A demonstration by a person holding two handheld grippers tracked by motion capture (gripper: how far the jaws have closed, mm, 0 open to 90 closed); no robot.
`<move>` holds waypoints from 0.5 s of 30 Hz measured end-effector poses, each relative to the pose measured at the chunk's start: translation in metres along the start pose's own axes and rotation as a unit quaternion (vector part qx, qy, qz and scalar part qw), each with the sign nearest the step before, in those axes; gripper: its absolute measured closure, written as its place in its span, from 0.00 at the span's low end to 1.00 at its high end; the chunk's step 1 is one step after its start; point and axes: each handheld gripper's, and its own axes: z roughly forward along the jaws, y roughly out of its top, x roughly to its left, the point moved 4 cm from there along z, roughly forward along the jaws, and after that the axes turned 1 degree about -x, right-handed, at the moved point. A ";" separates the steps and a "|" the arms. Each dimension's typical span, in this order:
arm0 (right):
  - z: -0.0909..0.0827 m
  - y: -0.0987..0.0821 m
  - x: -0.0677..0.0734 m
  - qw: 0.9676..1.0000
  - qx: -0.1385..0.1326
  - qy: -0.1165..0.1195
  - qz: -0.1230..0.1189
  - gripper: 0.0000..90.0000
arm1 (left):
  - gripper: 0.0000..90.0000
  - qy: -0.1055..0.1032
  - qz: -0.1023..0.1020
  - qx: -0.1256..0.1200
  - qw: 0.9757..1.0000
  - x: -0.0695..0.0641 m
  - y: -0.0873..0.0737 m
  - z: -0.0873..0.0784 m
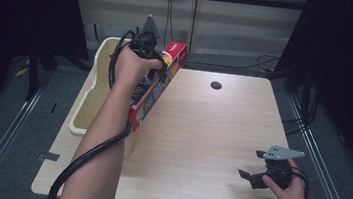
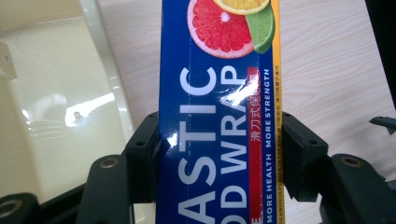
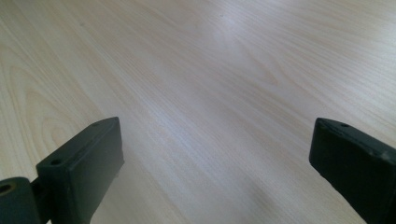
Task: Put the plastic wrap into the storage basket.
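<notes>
A long plastic wrap box point(image 1: 158, 87), blue with a red end and citrus pictures, hangs tilted above the table's left side, next to a cream tub point(image 1: 96, 88). My left gripper point(image 1: 155, 69) is shut on it near its upper end. In the left gripper view the box point(image 2: 217, 116) runs up between the two black pads point(image 2: 142, 161), which press on both its sides. My right gripper point(image 1: 252, 172) rests low over the table's near right corner, its jaws wide apart. Between its fingers point(image 3: 88, 163) lies only bare wood.
The cream tub stands along the table's left edge and shows as a glossy wall point(image 2: 56, 107) left of the box. A dark round hole point(image 1: 216, 85) marks the light wooden tabletop point(image 1: 211, 133) at the back. Cables trail on the floor behind.
</notes>
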 end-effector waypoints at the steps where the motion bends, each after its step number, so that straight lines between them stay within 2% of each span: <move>1: 0.000 0.000 0.000 1.000 0.000 0.001 0.000 0.03 | 0.46 0.004 0.002 -0.003 1.000 0.002 -0.001 -0.002; 15: 0.000 0.001 0.001 1.000 0.002 0.000 -0.005 0.03 | 0.46 0.011 -0.023 -0.016 1.000 0.023 -0.011 -0.028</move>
